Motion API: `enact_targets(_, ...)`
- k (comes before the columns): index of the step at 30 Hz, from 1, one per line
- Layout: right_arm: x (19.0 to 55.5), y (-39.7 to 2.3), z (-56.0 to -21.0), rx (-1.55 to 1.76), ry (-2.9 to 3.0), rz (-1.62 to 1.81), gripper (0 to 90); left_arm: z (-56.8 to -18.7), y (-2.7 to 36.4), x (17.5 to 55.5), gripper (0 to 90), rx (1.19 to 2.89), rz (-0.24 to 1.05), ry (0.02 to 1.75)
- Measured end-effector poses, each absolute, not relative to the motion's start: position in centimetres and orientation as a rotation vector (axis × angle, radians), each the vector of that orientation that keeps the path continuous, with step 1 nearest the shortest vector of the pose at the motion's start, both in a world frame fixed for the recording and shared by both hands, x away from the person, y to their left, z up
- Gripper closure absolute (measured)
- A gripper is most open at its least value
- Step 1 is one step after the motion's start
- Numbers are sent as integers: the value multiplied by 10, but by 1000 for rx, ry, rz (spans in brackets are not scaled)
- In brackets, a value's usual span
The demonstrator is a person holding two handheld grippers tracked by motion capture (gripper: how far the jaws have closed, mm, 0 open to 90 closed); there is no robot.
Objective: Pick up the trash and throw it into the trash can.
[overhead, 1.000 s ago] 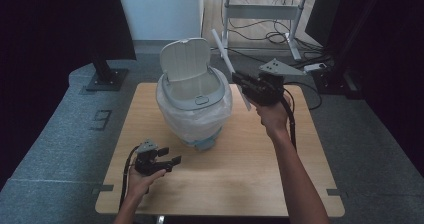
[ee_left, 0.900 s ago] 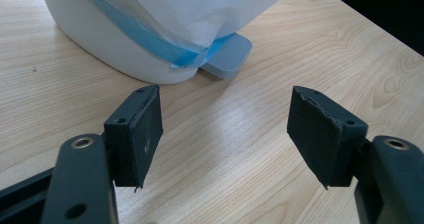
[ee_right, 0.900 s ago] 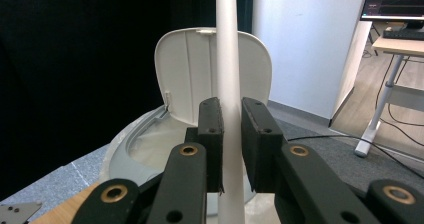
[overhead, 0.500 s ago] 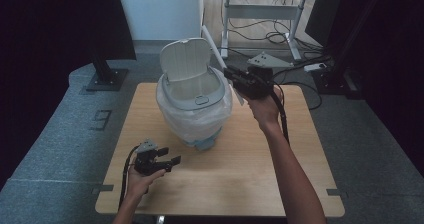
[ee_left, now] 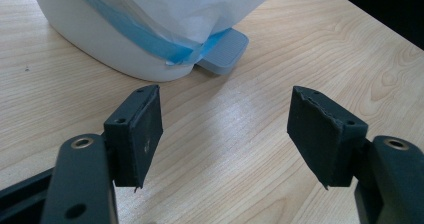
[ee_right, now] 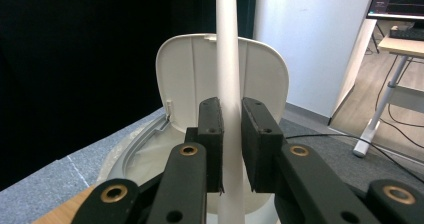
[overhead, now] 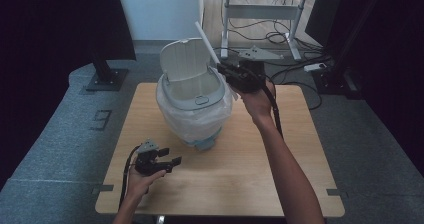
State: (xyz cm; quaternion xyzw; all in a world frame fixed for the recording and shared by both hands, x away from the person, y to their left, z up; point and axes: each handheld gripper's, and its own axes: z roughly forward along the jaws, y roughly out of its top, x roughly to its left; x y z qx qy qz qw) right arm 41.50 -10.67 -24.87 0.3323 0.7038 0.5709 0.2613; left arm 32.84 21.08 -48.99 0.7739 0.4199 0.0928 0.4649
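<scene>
Wooden table (overhead: 280,184) on grey carpet, dark curtains around. Right gripper (overhead: 223,70) clamps a white stick (overhead: 206,42) above the open pedal bin (overhead: 192,104) near the far edge. Left gripper (overhead: 169,156) rests near the front-left corner, jaws apart, empty.

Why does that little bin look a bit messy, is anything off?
Only slightly: the bin liner bulges loosely outside the bin, hanging almost onto the pedal. The lid is up, and the right hand-held gripper holds a white stick.
</scene>
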Motion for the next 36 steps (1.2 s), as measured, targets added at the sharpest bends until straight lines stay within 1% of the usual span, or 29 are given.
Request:
enact_targets(21, 434, -79, -249, 892, 1935, 1473, 796, -488, 213, 328, 301, 1889, 221, 1027)
enact_targets(30, 440, -73, -243, 889, 1932, 1471, 796, -488, 213, 328, 301, 1888, 210, 1022)
enact_targets(36, 450, -67, -242, 899, 1933, 1470, 795, -488, 215, 328, 301, 1879, 207, 1027)
